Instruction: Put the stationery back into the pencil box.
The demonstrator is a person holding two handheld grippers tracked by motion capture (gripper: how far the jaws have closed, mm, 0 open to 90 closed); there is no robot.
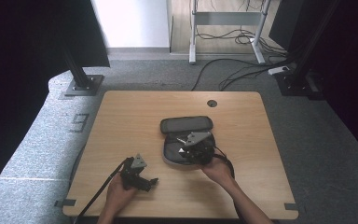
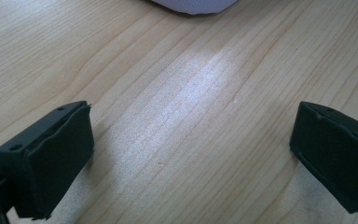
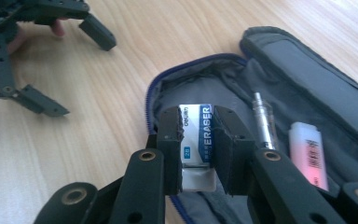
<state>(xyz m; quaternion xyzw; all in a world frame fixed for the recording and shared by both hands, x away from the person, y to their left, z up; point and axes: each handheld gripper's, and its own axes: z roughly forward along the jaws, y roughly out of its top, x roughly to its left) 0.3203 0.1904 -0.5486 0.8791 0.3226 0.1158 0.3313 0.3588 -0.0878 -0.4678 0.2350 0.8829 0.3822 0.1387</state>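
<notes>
The fingers (image 3: 170,149) of the right gripper (image 3: 196,149) are clamped on a white eraser (image 3: 196,140) with a blue sleeve, one pad on each side, holding it over the open grey pencil case (image 3: 307,79). In the case, right of the eraser, lie a clear pen (image 3: 264,119) and a pink-and-white eraser (image 3: 308,154). The case sits mid-table on the wooden table (image 1: 130,116). Nearer and to the left, the left gripper (image 1: 142,179) rests low over bare wood, its jaws spread wide with nothing between them.
</notes>
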